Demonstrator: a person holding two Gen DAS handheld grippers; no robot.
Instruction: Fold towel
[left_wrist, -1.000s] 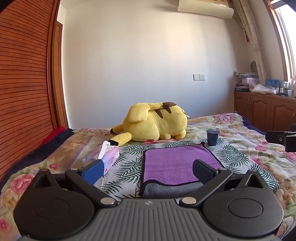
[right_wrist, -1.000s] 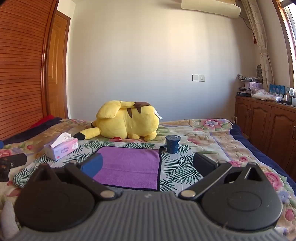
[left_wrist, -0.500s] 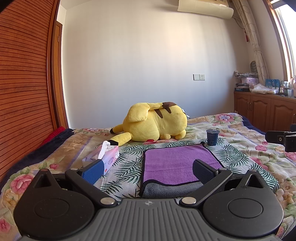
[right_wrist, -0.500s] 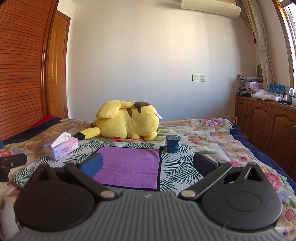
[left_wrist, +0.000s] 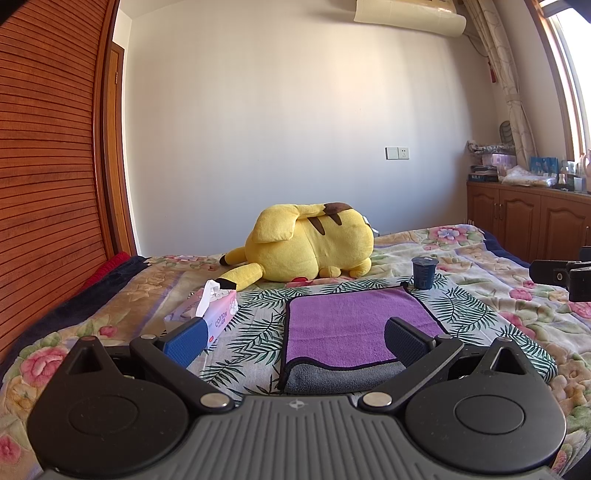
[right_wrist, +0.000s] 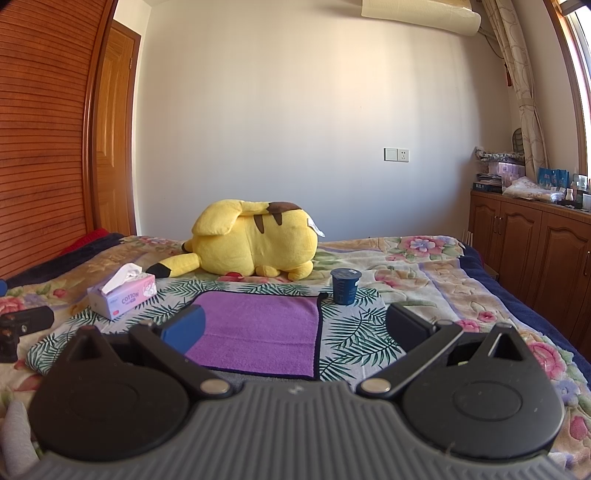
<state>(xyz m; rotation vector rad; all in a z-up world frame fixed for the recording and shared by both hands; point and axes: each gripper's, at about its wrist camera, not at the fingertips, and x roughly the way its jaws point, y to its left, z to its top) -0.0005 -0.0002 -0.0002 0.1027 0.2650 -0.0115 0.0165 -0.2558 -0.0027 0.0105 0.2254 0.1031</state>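
Note:
A purple towel (left_wrist: 351, 325) with a dark border lies flat on the bed; a grey layer shows along its near edge. It also shows in the right wrist view (right_wrist: 258, 332). My left gripper (left_wrist: 293, 341) is open and empty, held above the bed just short of the towel's near edge. My right gripper (right_wrist: 293, 328) is open and empty, near the towel's near right side. Each gripper shows at the edge of the other's view.
A yellow plush toy (left_wrist: 310, 243) lies behind the towel. A dark blue cup (left_wrist: 424, 272) stands at the towel's far right corner. A pink tissue box (left_wrist: 214, 314) sits to the left. Wooden cabinets (right_wrist: 535, 243) line the right wall.

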